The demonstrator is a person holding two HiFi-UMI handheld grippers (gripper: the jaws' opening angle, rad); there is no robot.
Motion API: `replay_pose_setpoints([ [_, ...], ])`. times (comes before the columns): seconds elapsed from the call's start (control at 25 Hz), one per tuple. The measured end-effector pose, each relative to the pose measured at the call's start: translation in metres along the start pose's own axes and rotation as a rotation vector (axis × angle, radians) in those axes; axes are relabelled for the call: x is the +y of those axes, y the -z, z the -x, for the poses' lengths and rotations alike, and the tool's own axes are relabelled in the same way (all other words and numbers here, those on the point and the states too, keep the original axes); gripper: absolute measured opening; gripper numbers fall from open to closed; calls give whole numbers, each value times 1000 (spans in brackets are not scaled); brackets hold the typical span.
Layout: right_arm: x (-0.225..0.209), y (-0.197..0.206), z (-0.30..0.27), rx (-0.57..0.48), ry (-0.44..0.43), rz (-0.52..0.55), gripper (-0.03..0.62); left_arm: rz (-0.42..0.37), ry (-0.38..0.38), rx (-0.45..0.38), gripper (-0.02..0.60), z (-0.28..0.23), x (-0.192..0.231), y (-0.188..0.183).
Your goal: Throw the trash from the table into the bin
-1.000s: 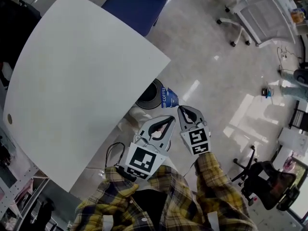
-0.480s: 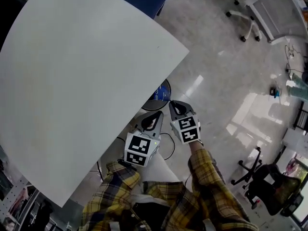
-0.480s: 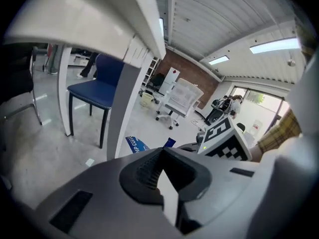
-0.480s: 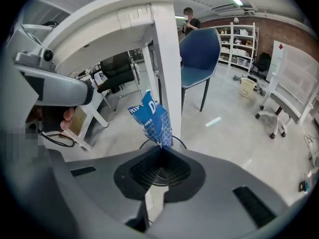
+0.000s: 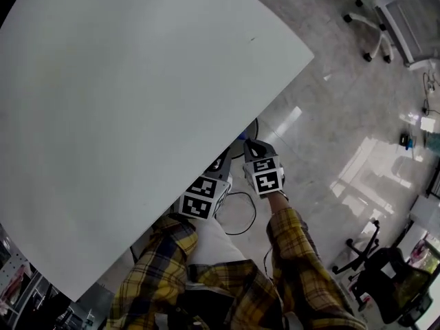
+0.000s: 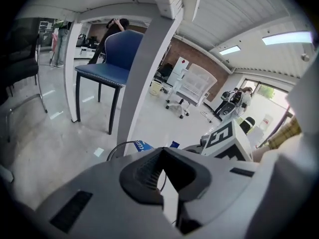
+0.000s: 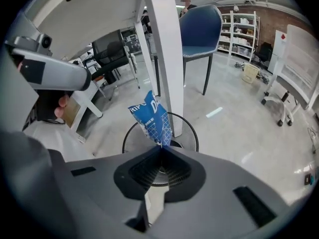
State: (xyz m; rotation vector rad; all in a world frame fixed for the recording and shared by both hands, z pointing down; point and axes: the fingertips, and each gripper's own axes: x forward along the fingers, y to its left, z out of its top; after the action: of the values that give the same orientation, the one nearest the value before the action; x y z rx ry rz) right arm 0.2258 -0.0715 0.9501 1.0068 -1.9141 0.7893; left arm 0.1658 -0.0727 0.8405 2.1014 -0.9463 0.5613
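In the right gripper view, my right gripper is shut on the corner of a blue printed packet. The packet hangs just above the black wire bin, which stands on the floor by the white table leg. My left gripper is shut with nothing in it; its view catches the packet, the bin rim and the right gripper's marker cube. From the head view both grippers, left and right, are low beside the white table, whose top hides the bin and packet.
A blue chair stands behind the table leg. A black cable loops on the floor near my legs. White rolling chairs and a dark office chair stand farther off on the shiny floor.
Both grippers have sunk from table-edge height down toward the floor, the right one still holding the packet. In the head view the table top now covers the bin and packet.
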Motion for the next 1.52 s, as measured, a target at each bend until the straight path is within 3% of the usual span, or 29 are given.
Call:
replay_pose_setpoints([
  [0.24,5,17,-28,53,-23,-18,2,-24,-27,45,6,-3,12,17],
  [0.48,7,5,-5,42,-2,-41,2,-21,-2,37,6,9,1,6],
  [0.84,13,-63,125,-12,32,-68,2,-12,54,22,6,72,-76,-75],
  [0.96,12,-88,173,-55,38,-85,2,-43,73,15,6,89,-105,-104],
  [1.12,8,-125,230,-127,39,-92,2,-21,90,-10,6,111,-134,-146],
  [1.28,7,-171,281,-208,33,-84,2,-21,117,-25,6,139,-150,-184],
  [1.52,20,-235,351,-291,4,-19,2,-11,86,-115,6,204,-150,-241],
])
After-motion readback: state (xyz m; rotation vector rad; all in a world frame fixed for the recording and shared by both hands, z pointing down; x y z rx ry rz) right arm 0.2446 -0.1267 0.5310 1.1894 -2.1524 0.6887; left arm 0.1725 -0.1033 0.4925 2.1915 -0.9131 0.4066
